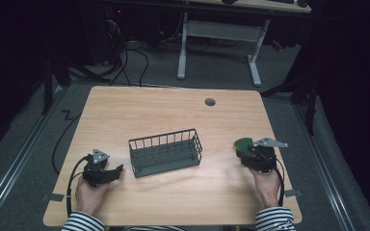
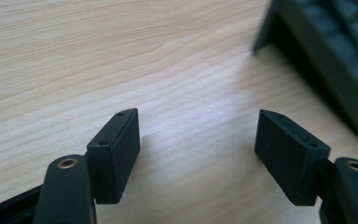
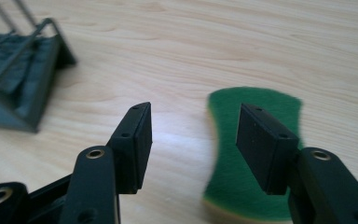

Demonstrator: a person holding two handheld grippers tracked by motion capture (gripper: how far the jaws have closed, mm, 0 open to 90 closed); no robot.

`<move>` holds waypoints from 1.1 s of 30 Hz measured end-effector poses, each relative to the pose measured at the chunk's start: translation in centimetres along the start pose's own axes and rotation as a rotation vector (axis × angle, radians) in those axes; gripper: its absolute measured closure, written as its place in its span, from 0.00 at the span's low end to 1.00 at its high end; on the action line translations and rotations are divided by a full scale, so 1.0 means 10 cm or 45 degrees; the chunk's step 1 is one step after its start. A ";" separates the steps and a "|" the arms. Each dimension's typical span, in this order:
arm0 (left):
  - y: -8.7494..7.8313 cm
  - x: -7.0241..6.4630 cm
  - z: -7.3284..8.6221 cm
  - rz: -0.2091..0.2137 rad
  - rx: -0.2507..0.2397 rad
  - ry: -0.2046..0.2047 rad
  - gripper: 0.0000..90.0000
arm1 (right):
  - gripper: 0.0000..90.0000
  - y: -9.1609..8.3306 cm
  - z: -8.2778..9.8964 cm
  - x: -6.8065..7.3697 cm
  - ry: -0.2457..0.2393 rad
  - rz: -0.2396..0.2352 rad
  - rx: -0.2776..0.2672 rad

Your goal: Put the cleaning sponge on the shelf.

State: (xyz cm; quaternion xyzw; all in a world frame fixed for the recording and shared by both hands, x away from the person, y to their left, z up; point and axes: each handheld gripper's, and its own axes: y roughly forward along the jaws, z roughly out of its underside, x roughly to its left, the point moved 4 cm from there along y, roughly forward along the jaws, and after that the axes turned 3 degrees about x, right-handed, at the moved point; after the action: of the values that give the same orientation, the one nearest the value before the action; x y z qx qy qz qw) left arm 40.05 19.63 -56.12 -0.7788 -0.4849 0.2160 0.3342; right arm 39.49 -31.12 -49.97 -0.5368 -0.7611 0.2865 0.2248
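Sponge [image 3: 256, 154] (green-topped) lies on wooden table [image 1: 173, 110] beneath open right gripper [image 3: 193, 140]; left gripper [image 2: 198, 149] open, empty.

Green-topped sponge [image 3: 254, 154] with a yellowish underside and pinched waist, lying flat on the table [image 1: 173, 110], well right of the wire basket [image 1: 165, 152].

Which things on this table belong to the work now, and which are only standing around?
Part of the job:
- green sponge, under the open right gripper
- wire basket at mid-table
- left gripper, open over bare wood

Just around:
- grey cable hole in the table
- white desk frame behind
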 end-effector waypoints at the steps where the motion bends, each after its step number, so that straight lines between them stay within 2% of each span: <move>1: 0.01 0.02 0.00 -0.008 -0.007 -0.008 0.34 | 0.50 0.02 -0.01 -0.04 0.012 0.013 0.004; 6: 0.03 0.09 0.01 -0.015 -0.044 -0.023 0.34 | 0.44 0.12 -0.01 -0.22 0.055 0.068 0.080; 11: 0.03 0.10 0.01 -0.034 -0.037 -0.038 0.30 | 0.38 0.20 -0.01 -0.33 0.095 0.068 0.180; 12: 0.03 0.10 0.01 -0.034 -0.037 -0.038 0.30 | 0.38 0.20 -0.01 -0.33 0.095 0.068 0.180; 13: 0.03 0.10 0.01 -0.034 -0.036 -0.038 0.30 | 0.37 0.23 -0.02 -0.36 0.107 0.073 0.227; 14: 0.03 0.10 0.01 -0.034 -0.036 -0.039 0.30 | 0.36 0.24 -0.02 -0.37 0.109 0.076 0.241; 21: 0.03 0.10 0.01 -0.034 -0.036 -0.039 0.30 | 0.26 0.33 -0.09 -0.43 0.106 0.081 0.359; 23: 0.03 0.10 0.00 -0.035 -0.036 -0.039 0.30 | 0.25 0.35 -0.11 -0.43 0.097 0.079 0.380; 27: 0.03 0.10 0.00 -0.035 -0.035 -0.039 0.30 | 0.23 0.42 -0.13 -0.43 0.100 0.071 0.473; 33: 0.03 0.09 0.00 -0.033 -0.036 -0.036 0.29 | 0.23 0.49 -0.11 -0.46 0.122 0.075 0.546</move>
State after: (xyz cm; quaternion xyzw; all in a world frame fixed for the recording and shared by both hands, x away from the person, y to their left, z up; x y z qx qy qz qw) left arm 40.63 20.39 -56.39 -0.7739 -0.5027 0.2158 0.3191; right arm 45.11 -33.99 -52.63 -0.5116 -0.6552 0.4225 0.3612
